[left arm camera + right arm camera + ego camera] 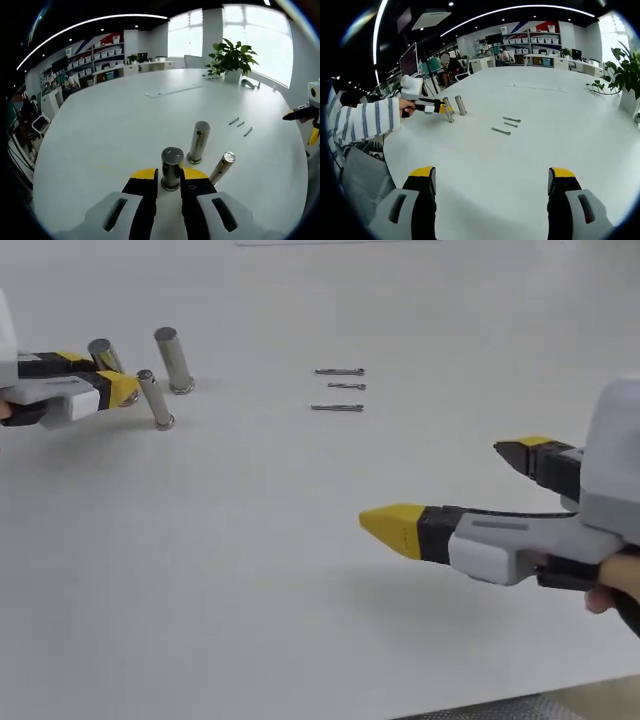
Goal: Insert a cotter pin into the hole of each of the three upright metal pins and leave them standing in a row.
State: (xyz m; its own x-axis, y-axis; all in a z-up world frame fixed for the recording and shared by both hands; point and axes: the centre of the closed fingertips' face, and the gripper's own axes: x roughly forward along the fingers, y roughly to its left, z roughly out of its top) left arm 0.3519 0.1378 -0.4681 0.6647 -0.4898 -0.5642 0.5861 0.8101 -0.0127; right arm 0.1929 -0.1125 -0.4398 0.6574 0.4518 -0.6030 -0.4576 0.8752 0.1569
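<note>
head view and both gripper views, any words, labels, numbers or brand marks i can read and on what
No readable text in any view.
Metal pin in the left gripper, other two pins: bare metal, no marks visible.
Cotter pins and right gripper: no marks visible.
Shelf bins in the background: any labels are too small and blurred to read.

We saw a wide white table (300,570) in an open office; a potted plant (231,59) stood at its far end beside bright windows (257,37), and shelves of bins (547,37) lined the far wall.
</note>
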